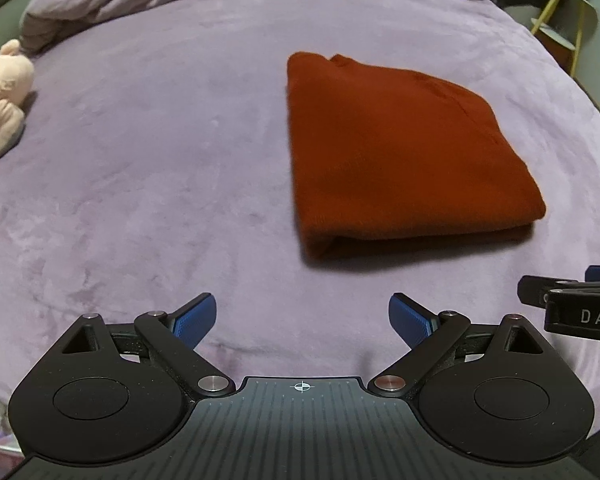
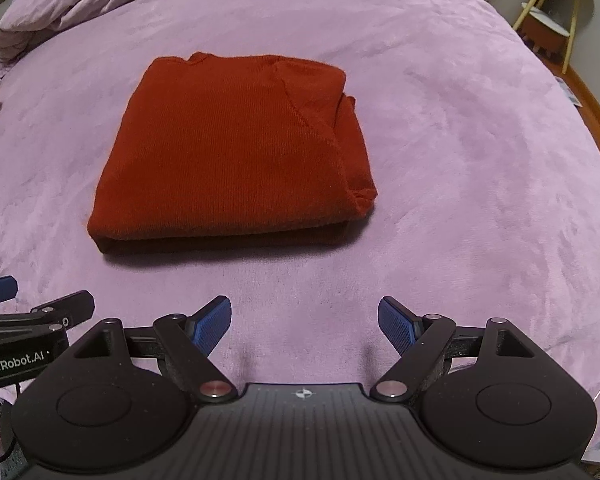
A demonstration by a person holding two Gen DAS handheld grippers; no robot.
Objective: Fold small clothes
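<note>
"genrobot.ai" reads on the left gripper (image 1: 302, 322); the right gripper (image 2: 304, 322) shows "das". both tilt down over the bed (image 2: 460, 160), jaws released, sweater (image 2: 236, 152) folded beyond.

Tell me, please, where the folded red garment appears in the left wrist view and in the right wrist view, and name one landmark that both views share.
Left wrist view: the folded red garment lies right of centre on the purple bedspread.
Right wrist view: it lies left of centre, beyond the open jaws.
Shared landmark: the yellow-legged side table at the upper right in both views.
</note>
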